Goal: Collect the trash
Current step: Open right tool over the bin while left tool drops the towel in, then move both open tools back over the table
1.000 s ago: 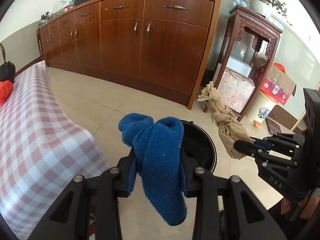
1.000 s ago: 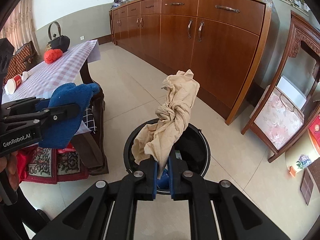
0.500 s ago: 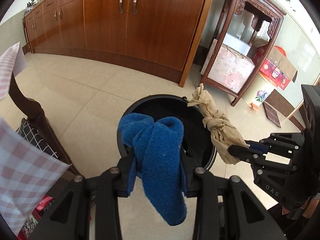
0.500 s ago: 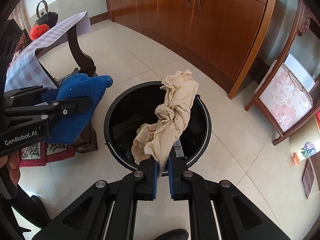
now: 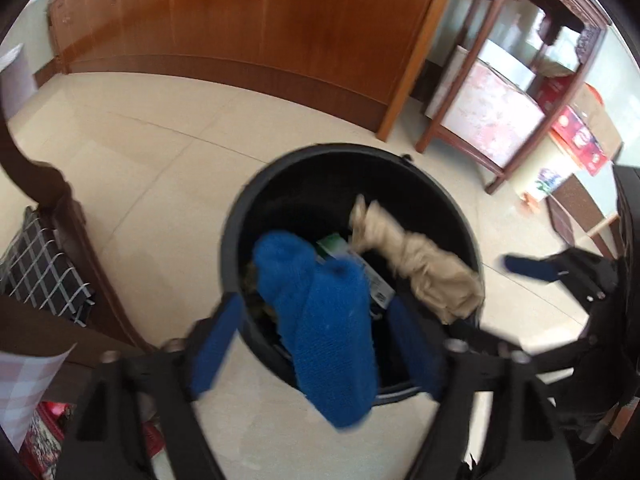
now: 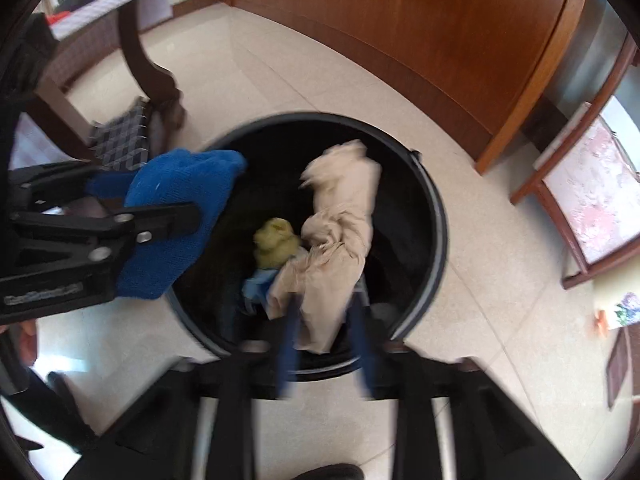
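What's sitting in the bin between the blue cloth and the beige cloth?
In the right wrist view, a yellow-green wad lies inside the black bin, between the blue cloth and the beige cloth.

A long wooden sideboard [image 5: 280, 28] runs along the far wall above a pale tiled floor [image 5: 152, 152]. A carved wooden stand [image 5: 516, 92] holds a floral box [image 5: 492, 116] beside it. A dark curved table leg [image 6: 148, 68] rises near a checked cushion [image 5: 40, 272].

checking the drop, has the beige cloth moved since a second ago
Yes. The beige cloth was above the black bin's near rim; now it lies over the bin's mouth, between the right gripper's jaws, which have just opened.
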`<move>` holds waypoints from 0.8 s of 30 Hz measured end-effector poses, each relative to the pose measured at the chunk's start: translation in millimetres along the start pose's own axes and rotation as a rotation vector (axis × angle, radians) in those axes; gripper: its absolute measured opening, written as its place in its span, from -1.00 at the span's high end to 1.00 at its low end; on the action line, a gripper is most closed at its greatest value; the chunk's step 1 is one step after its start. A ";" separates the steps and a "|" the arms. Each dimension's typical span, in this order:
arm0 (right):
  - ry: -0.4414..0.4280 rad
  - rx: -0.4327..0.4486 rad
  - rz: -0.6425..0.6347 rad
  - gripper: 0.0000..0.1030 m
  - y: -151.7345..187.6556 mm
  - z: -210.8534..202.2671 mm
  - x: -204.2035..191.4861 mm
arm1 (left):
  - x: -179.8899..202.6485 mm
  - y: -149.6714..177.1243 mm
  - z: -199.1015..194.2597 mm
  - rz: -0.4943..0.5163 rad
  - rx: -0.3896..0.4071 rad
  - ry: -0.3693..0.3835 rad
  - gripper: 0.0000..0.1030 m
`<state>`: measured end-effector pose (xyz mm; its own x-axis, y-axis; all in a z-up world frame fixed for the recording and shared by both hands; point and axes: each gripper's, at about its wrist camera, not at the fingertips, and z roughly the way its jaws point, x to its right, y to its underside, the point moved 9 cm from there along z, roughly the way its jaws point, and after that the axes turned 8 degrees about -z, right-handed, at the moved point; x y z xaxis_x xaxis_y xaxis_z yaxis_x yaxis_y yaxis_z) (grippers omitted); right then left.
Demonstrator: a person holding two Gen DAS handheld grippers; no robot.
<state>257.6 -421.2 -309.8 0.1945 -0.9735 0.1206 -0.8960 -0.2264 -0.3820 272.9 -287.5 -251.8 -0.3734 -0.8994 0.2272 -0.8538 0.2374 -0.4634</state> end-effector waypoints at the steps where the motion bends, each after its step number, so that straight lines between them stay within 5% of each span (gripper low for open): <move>1: 0.016 0.008 0.012 -0.94 2.7 -0.1 3.3 | -2.0 0.6 -3.6 -0.011 0.012 -0.001 -0.78; 7: 0.093 0.008 0.060 -1.00 11.1 -6.5 19.5 | -5.5 4.4 -19.4 0.010 0.037 -0.045 -0.90; 24: 0.135 0.129 0.151 -1.00 10.4 -66.2 28.1 | -23.8 16.3 -75.0 0.012 0.114 -0.076 -0.91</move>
<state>227.3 -448.7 -249.7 -0.0006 -0.9852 0.1712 -0.8506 -0.0895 -0.5181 240.6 -234.7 -200.5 -0.3508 -0.9232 0.1571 -0.8011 0.2089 -0.5609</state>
